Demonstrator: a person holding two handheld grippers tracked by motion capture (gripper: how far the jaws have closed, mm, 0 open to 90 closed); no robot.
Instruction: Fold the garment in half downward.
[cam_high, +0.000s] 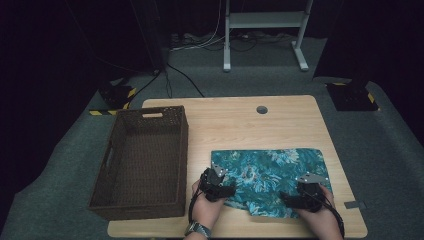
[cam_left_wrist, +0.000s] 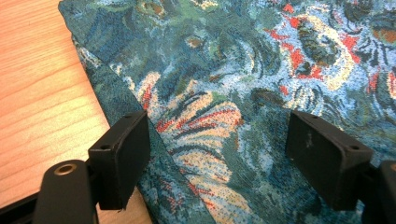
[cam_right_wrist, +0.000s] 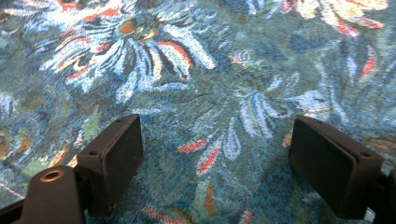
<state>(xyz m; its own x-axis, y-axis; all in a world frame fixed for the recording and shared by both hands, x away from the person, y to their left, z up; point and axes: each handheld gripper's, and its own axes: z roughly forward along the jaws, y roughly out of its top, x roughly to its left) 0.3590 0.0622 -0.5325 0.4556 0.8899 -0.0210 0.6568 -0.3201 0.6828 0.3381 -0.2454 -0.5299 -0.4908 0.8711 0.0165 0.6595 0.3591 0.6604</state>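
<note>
Floral cloth (cam_high: 270, 172) flat under both tools – left tool (cam_high: 226, 186), right tool (cam_high: 289, 199) wide apart, gripping nothing.

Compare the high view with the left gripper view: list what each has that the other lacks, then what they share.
High view alone: the brown wicker basket left of the cloth, the right gripper, both hands, the white stand on the floor beyond the table.

Left gripper view alone: the weave up close, red and cream petals, and the cloth's folded edge by the gripper's left jaw.

Both: the floral cloth, the wooden table, and the left gripper, jaws open over the cloth.
</note>
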